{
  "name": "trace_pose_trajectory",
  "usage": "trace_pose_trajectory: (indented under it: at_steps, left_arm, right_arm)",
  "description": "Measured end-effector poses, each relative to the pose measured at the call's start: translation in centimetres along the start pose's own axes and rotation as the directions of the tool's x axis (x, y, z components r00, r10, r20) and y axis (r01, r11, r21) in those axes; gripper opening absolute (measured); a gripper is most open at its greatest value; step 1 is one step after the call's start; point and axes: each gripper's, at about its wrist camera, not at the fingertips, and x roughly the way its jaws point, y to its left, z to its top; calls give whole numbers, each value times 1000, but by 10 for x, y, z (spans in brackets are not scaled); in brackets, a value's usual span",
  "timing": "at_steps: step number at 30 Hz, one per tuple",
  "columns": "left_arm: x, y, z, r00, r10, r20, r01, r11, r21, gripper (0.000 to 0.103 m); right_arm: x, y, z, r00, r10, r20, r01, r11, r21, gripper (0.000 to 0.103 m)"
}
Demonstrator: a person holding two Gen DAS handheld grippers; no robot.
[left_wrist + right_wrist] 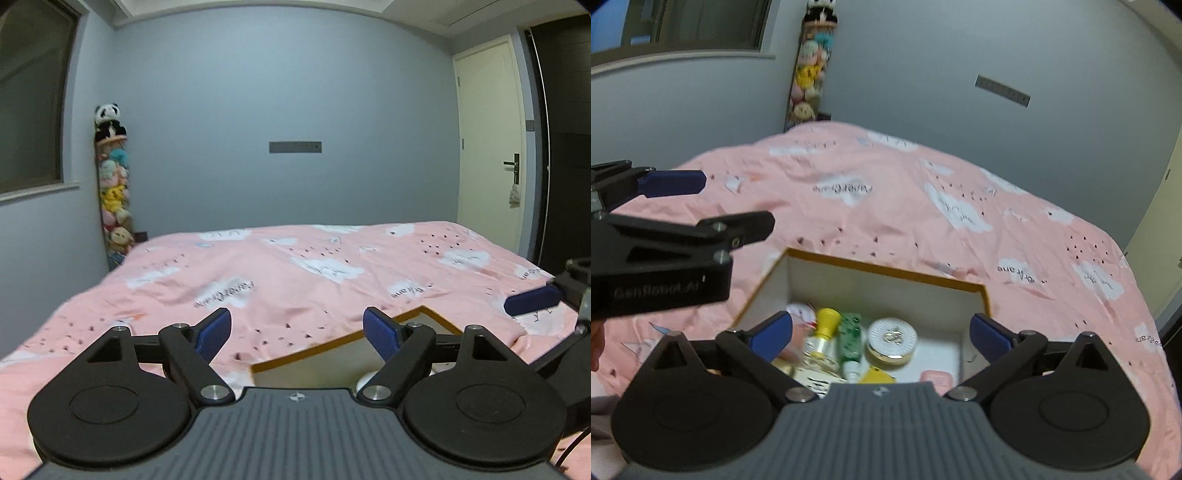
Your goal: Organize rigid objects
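Observation:
An open box with an orange rim (886,271) lies on the pink bed; its corner also shows in the left wrist view (421,312). Inside it are a yellow-capped bottle (823,339), a green bottle (849,338), a round white-and-gold jar (892,341), a small pink case (936,376) and other small items. My right gripper (882,334) is open and empty, just above the box. My left gripper (297,332) is open and empty over the bed at the box's left side; it also shows at the left of the right wrist view (701,206).
The pink cloud-print bedspread (295,266) covers the whole bed. A tall holder of plush toys (112,195) stands in the far left corner, a white door (491,147) at the far right. The right gripper's finger (533,301) shows at the right edge.

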Motion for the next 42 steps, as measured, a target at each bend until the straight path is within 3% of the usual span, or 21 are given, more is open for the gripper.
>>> trace_pose_trajectory:
  at_steps: [7,11,13,17,20,28,31,42]
  left_arm:
    - [-18,18,-10,999,39,5,-39,999,35,103]
    - [-21,33,-28,997,49,-59,-46,998,43,103]
    - [-22,37,-40,991,85,-100,-79,995,64,103]
    - [-23,47,-60,980,89,-181,-83,996,39,103]
    - [-28,51,-72,975,110,-191,-107,994,28,103]
    - [-26,59,-91,964,85,-250,-100,994,-50,103]
    - [-24,50,-96,959,74,-273,-80,997,-11,103]
    - [-7,28,-106,933,51,-356,-28,997,71,103]
  right_arm:
    - [-14,21,-23,994,-60,86,49,991,123,100]
    - [-18,26,-34,988,-118,100,101,982,162,100]
    - [-19,26,-41,988,-125,92,104,973,208,100]
    - [-14,31,-56,990,-131,56,111,955,274,100]
    - [-10,36,-64,992,-117,38,102,955,278,100]
    - [-5,43,-73,992,-124,36,109,954,280,100]
    - [5,44,-77,993,-114,-15,113,951,286,100]
    - [22,42,-88,995,-49,-83,72,949,306,100]
